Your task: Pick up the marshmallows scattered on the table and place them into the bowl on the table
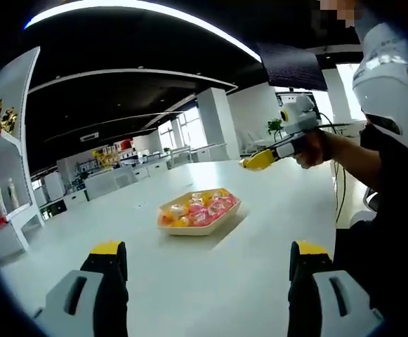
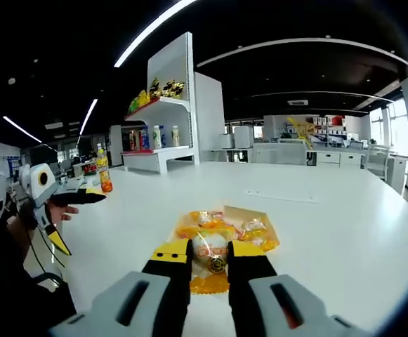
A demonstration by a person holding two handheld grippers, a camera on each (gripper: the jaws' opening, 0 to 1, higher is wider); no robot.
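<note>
Left gripper view: bowl (image 1: 199,214) holds marshmallows (image 1: 202,206); left gripper (image 1: 209,260) spread; right gripper (image 2: 209,261) clamps a marshmallow (image 2: 211,262).

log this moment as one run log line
left gripper: open, empty | right gripper: shut on wrapped marshmallow | bowl: on table, holds marshmallows

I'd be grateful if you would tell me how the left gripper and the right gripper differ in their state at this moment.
The left gripper has its yellow-tipped black fingers spread wide apart with nothing between them, while the right gripper is closed on a clear-wrapped marshmallow. The left gripper sits back from the shallow beige bowl of wrapped sweets, whereas the right gripper is at the bowl's near edge. Both hover above the white table.
</note>
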